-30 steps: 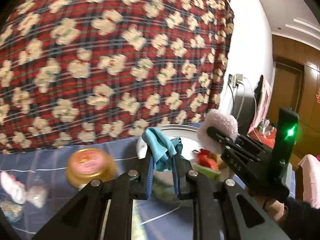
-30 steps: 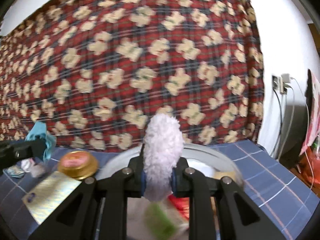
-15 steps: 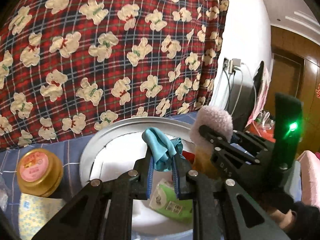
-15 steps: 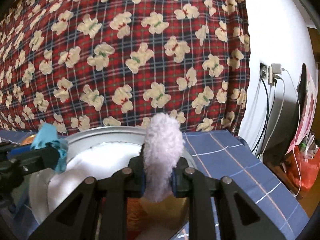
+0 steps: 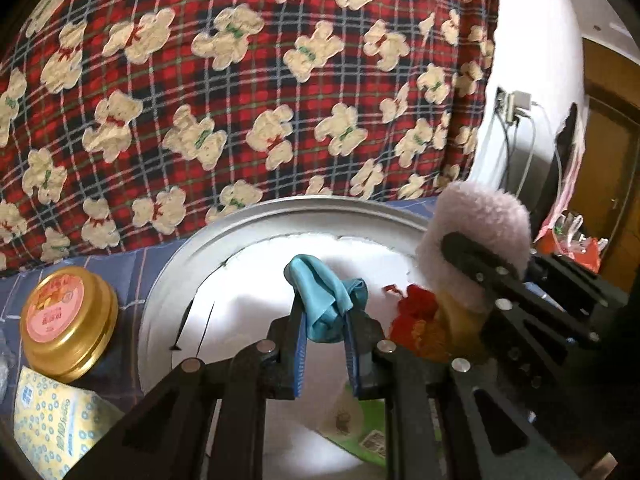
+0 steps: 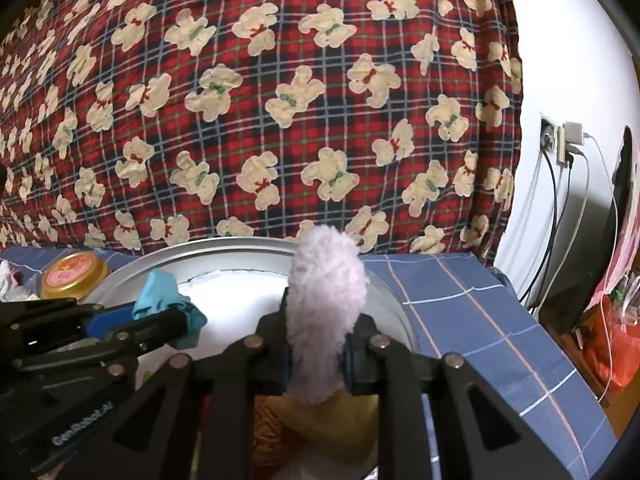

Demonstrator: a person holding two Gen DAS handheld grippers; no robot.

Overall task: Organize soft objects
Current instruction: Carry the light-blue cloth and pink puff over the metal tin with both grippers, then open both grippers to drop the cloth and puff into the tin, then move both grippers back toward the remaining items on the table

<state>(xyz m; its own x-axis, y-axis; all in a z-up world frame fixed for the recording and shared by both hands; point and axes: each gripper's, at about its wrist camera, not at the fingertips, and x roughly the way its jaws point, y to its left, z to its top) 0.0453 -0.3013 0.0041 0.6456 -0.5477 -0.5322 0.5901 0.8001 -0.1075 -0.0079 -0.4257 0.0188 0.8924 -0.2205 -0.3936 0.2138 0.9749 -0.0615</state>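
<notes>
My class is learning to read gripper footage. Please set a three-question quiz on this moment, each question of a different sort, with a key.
1. True or false: the left gripper is shut on the blue cloth.
2. What is the right gripper holding? A) gold tin B) fluffy pink item C) tissue pack
3. Fill in: both grippers hang over the round white ____.

Key
1. True; its jaws clamp the cloth.
2. B, the fluffy pink item; the gold tin stands on the blue checked cloth.
3. basin.
</notes>
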